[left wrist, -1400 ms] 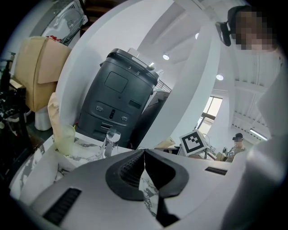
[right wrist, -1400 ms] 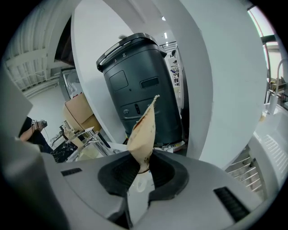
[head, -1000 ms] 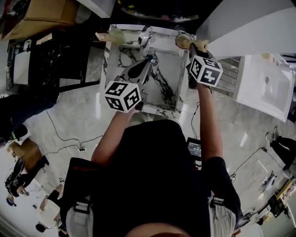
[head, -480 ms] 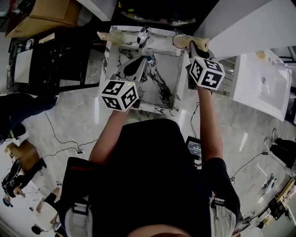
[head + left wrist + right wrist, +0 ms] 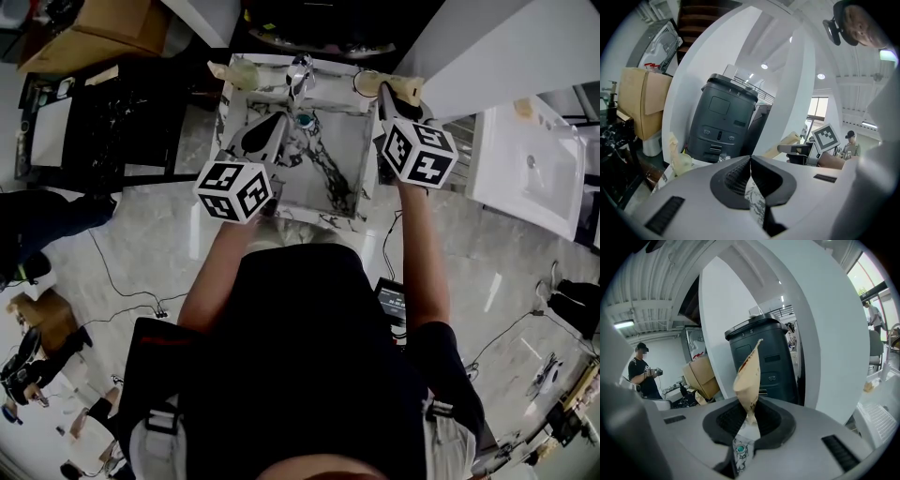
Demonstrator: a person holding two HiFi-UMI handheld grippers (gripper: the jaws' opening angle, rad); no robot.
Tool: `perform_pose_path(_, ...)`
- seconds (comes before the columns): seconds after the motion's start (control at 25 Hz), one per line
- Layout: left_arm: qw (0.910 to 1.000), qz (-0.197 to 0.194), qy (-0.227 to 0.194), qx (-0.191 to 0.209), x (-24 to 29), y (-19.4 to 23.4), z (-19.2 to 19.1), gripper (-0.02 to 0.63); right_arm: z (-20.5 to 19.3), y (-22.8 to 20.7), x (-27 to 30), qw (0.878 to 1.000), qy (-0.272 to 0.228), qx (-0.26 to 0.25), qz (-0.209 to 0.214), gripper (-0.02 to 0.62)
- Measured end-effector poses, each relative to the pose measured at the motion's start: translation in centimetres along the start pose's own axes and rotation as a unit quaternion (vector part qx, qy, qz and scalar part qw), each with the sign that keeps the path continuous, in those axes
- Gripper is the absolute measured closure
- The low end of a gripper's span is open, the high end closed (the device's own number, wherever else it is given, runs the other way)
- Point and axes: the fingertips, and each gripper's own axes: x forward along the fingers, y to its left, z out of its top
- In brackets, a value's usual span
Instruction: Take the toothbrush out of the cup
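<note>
My right gripper is shut on a beige, tapering toothbrush, which sticks up out of the jaws. It hangs beside the round cup on the marble basin's back right corner. My left gripper hovers over the basin, shut with nothing in it. In the left gripper view the right gripper shows with the toothbrush. A second pale cup with a beige stick stands at the back left corner.
A chrome tap sits at the basin's back edge, above a teal drain. A white washbasin lies to the right. A dark grey bin stands behind. Cardboard boxes and a person are off left.
Both grippers have risen toward the head camera. The left marker cube has drifted left. The right gripper has kept its hold on the toothbrush.
</note>
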Motion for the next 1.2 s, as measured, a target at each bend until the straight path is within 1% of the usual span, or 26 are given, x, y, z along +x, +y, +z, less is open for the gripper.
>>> perform_pose_path(0.2, 0.9999, -0.013, -0.005, 0.002, -1.3, 0.7, 0.7, 0.592, 0.4, 2.2, -0.6, 1.000, -0.003, -0.004, 0.001, 0.528)
perform_pose_path(0.36, 0.9998, -0.016, -0.015, 0.003, -2.7, 1.8, 1.6, 0.592, 0.9, 4.4, -0.8, 1.000, -0.006, -0.011, 0.003, 0.528)
perform_pose_path(0.76, 0.9992, -0.033, -0.022, 0.007, -5.4, 4.4, 2.8, 0.592, 1.5, 9.2, -1.2, 1.000, -0.018, -0.009, -0.001, 0.529)
perform_pose_path(0.96, 0.9987, -0.043, -0.025, 0.008, -6.4, 5.8, 3.4, 0.592, 1.5, 11.6, -0.6, 1.000, -0.019, -0.009, 0.000, 0.529)
perform_pose_path(1.2, 0.9986, -0.044, -0.029, 0.003, -7.5, 8.4, 4.0, 0.592, 1.4, 14.9, 0.7, 1.000, -0.016, -0.006, 0.010, 0.529)
